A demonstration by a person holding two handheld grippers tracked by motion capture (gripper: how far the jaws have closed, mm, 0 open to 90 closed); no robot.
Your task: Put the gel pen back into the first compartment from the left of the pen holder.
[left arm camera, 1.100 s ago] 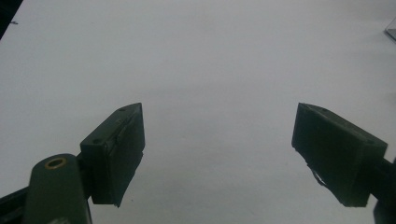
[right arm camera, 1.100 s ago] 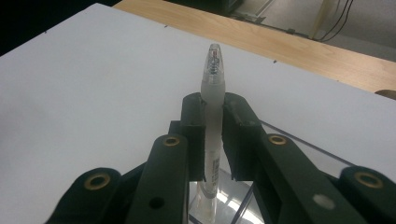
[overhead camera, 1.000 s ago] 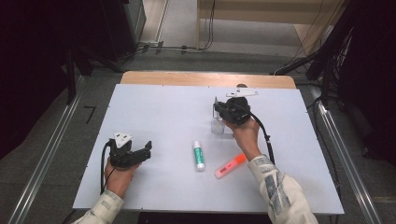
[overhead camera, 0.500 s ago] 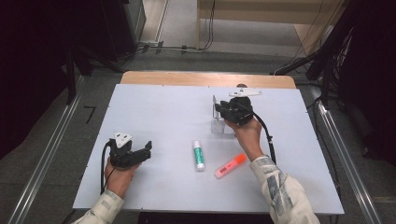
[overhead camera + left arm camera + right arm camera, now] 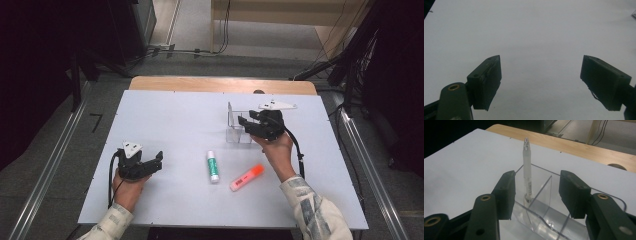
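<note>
The right hand-held gripper [image 5: 536, 192] has just opened, gripping nothing; the pen [image 5: 527, 173] stands upright in the clear holder [image 5: 549, 220].

My worktop [image 5: 170, 130] looks matt white and smooth, laid over pale bare wood at the far edge. Ahead of my right gripper [image 5: 536, 192] stands a clear glossy plastic holder [image 5: 544, 220], see-through walls catching light, with a frosted translucent plastic pen [image 5: 527, 173] inside. My jaws are matt black plastic with brass-coloured rivets. The highlighter [image 5: 247, 177] looks bright orange plastic; the glue stick [image 5: 213, 166] white and green.
</note>
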